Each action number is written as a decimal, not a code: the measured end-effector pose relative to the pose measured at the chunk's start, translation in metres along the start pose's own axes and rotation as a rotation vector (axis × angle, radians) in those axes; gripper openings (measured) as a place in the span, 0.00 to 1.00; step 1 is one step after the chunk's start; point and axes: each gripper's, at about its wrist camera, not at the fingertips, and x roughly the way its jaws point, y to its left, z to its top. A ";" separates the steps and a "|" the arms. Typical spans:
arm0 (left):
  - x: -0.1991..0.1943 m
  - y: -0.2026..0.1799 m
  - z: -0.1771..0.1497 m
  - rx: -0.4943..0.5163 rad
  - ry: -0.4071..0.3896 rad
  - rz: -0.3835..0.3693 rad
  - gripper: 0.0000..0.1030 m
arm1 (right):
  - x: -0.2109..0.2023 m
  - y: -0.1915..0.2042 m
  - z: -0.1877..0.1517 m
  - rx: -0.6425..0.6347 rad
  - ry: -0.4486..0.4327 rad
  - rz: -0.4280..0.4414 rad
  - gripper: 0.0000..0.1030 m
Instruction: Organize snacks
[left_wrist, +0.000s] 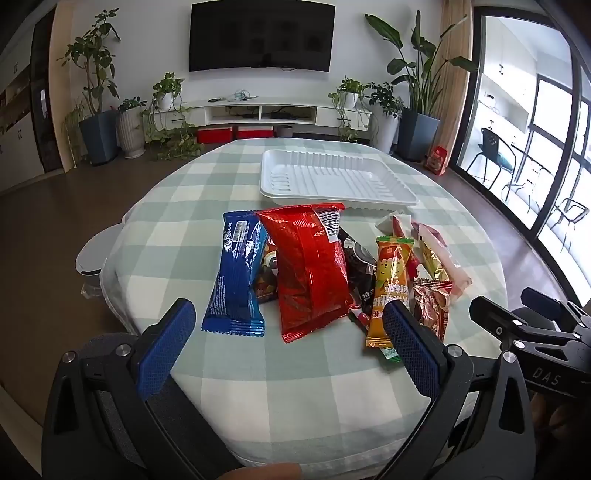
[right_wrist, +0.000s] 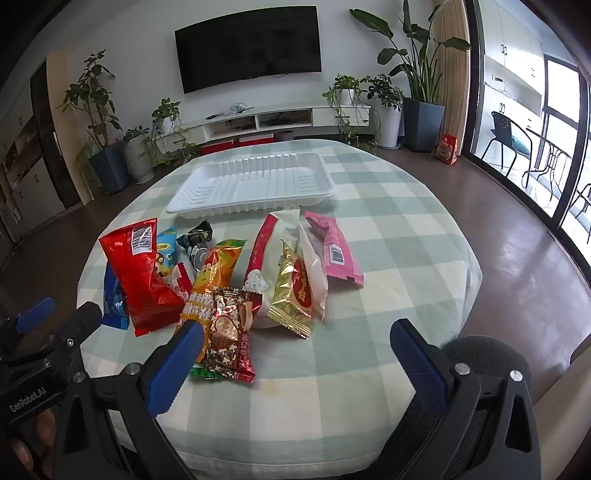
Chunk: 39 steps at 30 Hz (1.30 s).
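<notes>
Several snack packets lie in a loose heap on the checked tablecloth (left_wrist: 288, 387). A large red bag (left_wrist: 310, 269) leans beside a blue packet (left_wrist: 238, 273); an orange packet (left_wrist: 391, 291) and a brown foil packet (left_wrist: 432, 302) lie to their right. The right wrist view shows the red bag (right_wrist: 142, 280), the brown foil packet (right_wrist: 227, 339), a gold packet (right_wrist: 295, 291), a white bag (right_wrist: 280, 254) and a pink packet (right_wrist: 334, 251). Behind the heap sits an empty white tray (left_wrist: 369, 199) (right_wrist: 207, 212). My left gripper (left_wrist: 288, 321) and my right gripper (right_wrist: 295, 339) hover open just before the heap, holding nothing.
The round table (right_wrist: 406, 229) ends in a curved edge all around, with brown floor beyond. The right gripper's body (left_wrist: 535, 332) shows at the right of the left wrist view. Potted plants, a TV and a low cabinet stand far behind.
</notes>
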 end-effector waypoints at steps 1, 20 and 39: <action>0.001 0.000 0.000 0.003 -0.001 0.003 1.00 | 0.000 0.000 0.000 -0.002 0.001 -0.004 1.00; -0.001 0.000 -0.003 0.007 -0.018 0.015 1.00 | 0.003 0.000 -0.007 -0.011 0.013 -0.013 1.00; -0.001 0.001 -0.005 0.008 -0.015 0.016 1.00 | 0.005 0.003 -0.006 -0.016 0.026 -0.015 1.00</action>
